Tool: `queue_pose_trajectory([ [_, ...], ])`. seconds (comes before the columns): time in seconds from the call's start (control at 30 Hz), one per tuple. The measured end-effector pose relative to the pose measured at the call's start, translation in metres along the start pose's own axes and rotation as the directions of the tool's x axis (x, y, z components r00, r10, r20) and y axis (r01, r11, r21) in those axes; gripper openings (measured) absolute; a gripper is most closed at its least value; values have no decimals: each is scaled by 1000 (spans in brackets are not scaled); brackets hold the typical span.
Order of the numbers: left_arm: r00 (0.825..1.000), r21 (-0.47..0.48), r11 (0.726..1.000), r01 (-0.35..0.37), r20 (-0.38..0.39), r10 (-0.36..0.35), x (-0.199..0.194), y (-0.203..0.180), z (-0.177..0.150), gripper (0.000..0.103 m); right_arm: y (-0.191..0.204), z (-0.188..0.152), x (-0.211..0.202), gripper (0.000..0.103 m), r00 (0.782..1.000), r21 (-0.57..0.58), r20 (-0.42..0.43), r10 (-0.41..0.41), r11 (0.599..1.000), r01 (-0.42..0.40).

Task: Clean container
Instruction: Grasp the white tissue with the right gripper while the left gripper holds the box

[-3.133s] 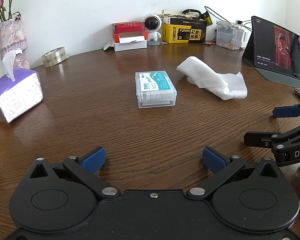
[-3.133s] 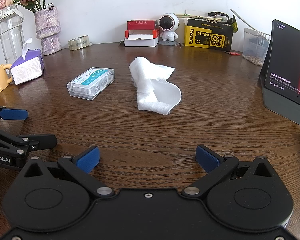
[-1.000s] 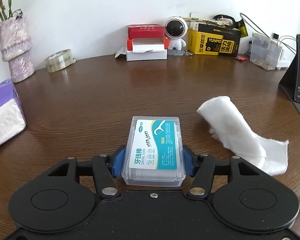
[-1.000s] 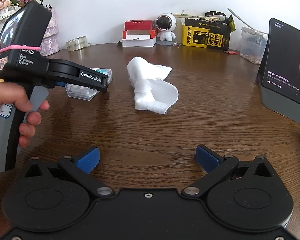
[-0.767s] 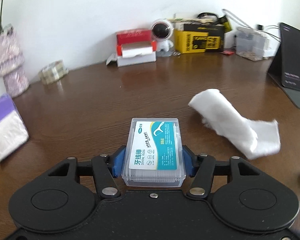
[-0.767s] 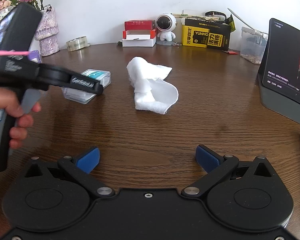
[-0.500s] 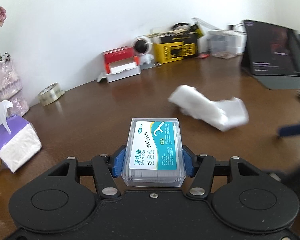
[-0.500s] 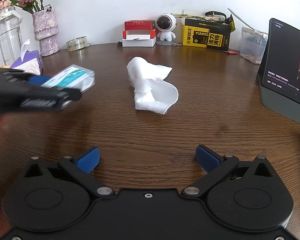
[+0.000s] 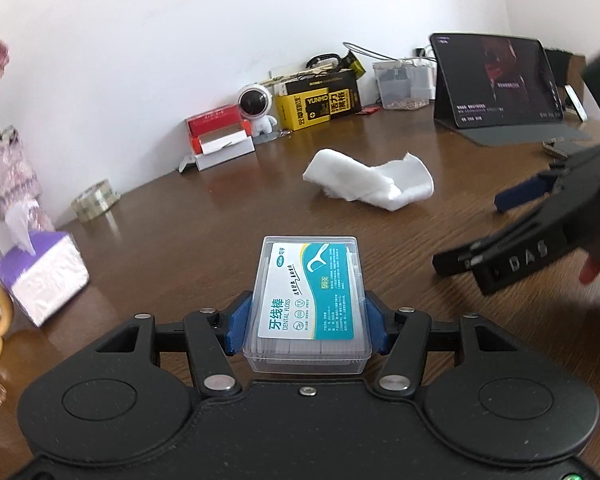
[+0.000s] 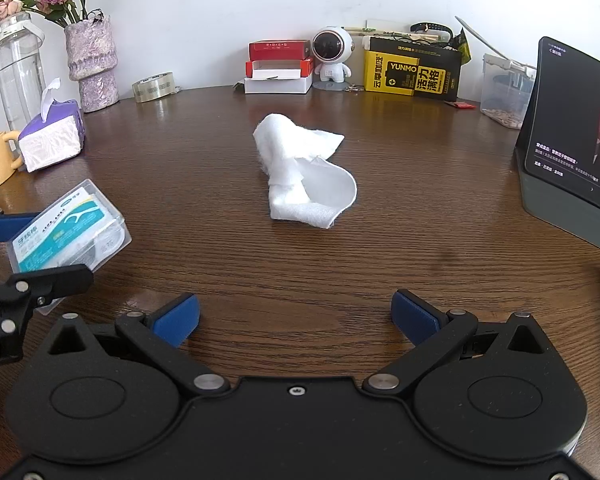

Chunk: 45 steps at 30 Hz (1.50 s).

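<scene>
L claw (image 9: 306,322) clamped on floss container (image 9: 308,300), lifted off table (image 10: 380,240). R claw (image 10: 296,314) apart, empty. Next, prob: R grabs white cloth (image 10: 304,176) to wipe it.

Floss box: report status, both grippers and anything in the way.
Left gripper shut on floss box, lifted off table. Right gripper open, empty. White cloth ahead, untouched. Nothing in the way.

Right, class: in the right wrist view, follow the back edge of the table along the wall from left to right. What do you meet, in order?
Water bottle → purple vase → tape roll → red and white boxes → astronaut figure → yellow and black box → clear plastic container → tablet.
</scene>
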<state>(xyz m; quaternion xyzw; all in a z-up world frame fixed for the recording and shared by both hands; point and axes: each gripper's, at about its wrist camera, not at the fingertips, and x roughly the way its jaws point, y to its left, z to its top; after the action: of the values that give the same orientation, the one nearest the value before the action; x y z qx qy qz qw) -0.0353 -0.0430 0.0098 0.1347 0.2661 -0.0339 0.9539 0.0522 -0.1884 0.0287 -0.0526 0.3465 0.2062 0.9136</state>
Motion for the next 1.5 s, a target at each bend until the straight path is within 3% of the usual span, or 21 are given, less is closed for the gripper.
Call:
queue_pose_trajectory([
  [0.3,1000,158,987,-14,21,10,-15,-25,-14,56,-3,0,-1,103,1000,16,6,13,1000,-13],
  [0.67,999,223,975,-5,33,-2,-22,-38,-20,57,-16,-2,-6,103,994,71,43,101,992,-103],
  [0.73,1000,221,975,-2,31,-5,-22,-38,-20,57,-18,0,-10,103,987,56,86,139,988,-144],
  [0.9,999,263,965,-2,45,-10,-24,-44,-22,57,-23,24,-11,103,969,-37,197,146,989,-142],
  [1.03,998,312,950,-2,65,-19,-29,-48,-27,57,-30,51,11,103,965,-70,174,195,980,-185],
  [1.17,998,308,951,10,63,-31,-30,-45,-29,57,-30,67,45,103,976,-90,102,193,979,-184],
  [1.23,998,298,954,19,58,-38,-29,-43,-29,57,-28,71,61,98,982,-94,64,179,980,-173],
  [1.3,998,289,957,27,55,-44,-29,-42,-28,57,-26,72,76,85,986,-96,34,162,983,-158],
  [1.5,997,292,956,26,56,-44,-29,-44,-29,57,-21,71,95,61,991,-110,9,135,985,-133],
])
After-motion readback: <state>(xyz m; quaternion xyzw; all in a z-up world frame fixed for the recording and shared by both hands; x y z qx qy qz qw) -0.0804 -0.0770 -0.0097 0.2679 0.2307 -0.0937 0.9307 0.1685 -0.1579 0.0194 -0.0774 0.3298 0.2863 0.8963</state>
